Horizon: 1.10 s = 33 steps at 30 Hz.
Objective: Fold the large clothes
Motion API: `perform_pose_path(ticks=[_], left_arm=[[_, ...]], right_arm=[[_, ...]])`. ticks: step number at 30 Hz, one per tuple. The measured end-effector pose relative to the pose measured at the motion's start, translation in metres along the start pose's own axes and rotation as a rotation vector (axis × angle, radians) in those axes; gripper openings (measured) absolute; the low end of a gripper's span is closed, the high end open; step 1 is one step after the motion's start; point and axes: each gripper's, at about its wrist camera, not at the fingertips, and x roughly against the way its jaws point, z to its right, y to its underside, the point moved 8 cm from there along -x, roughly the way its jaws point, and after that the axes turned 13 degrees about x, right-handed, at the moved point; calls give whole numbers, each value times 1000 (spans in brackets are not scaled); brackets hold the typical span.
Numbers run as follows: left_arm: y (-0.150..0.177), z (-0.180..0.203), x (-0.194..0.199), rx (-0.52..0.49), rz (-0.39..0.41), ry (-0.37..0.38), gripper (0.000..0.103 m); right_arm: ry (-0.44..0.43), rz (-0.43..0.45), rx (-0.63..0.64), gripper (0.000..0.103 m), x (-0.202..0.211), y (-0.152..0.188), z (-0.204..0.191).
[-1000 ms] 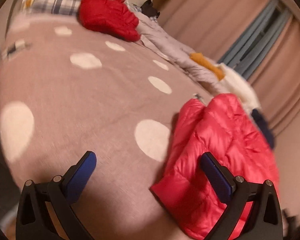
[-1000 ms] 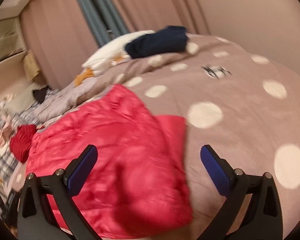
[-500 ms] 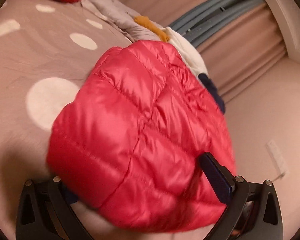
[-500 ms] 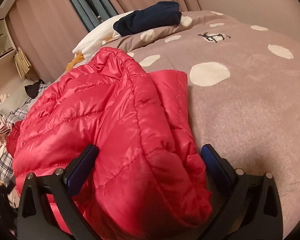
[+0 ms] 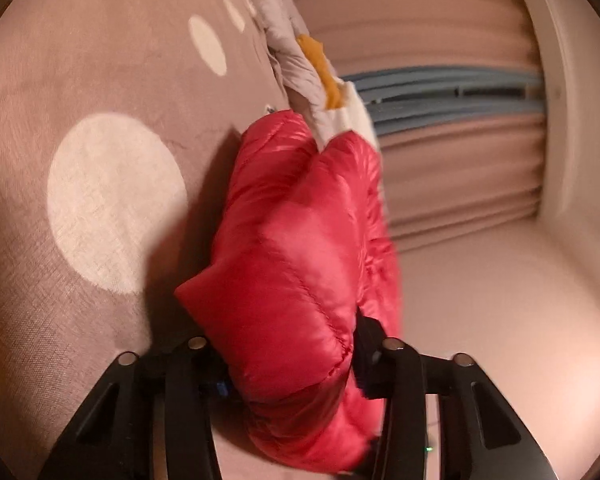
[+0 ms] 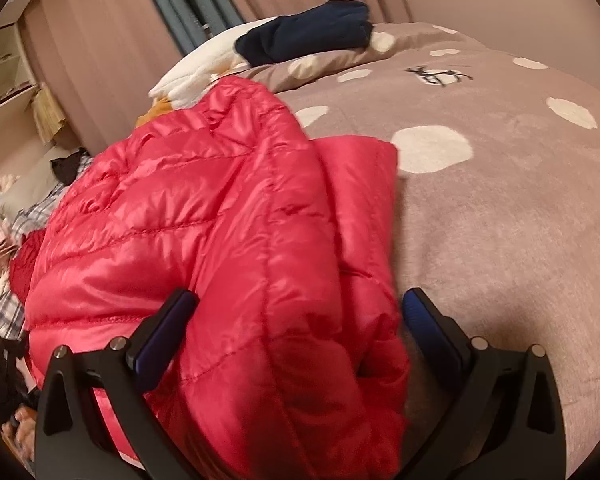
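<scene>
Left wrist view rolled sideways, left gripper clamped on red puffer jacket lifted off dotted bed cover, right gripper spread wide, low, straddling jacket fold.

Your shiny red quilted puffer jacket, your bed's mauve-brown fleece cover dotted with cream circles, a folded navy garment, a mustard-yellow cloth, dusty-pink pleated curtains, your black hand-held grippers' blue pads
</scene>
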Motion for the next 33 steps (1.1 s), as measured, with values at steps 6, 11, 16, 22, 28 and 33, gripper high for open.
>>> perform_pose_path(ticks=[6,11,16,22,28,33], left_arm=[[14,27,-18,-153,-55,-44,86],[26,31,-52,-204,-181,-82,84],[7,12,-47,-63,-152,-49,39],[24,27,-32,-263,-8,-222,34],[27,39,-14,-341,55,-269,32],[29,38,-14,-379,79,-300,32]], right_arm=[[6,-6,14,103,-1,0,-4],[1,-5,10,103,-1,0,-4],[-4,-2,13,103,-1,1,-4],[17,-15,32,103,-3,0,-7],[140,-19,175,99,12,-13,-23],[225,104,292,98,63,-50,-56]])
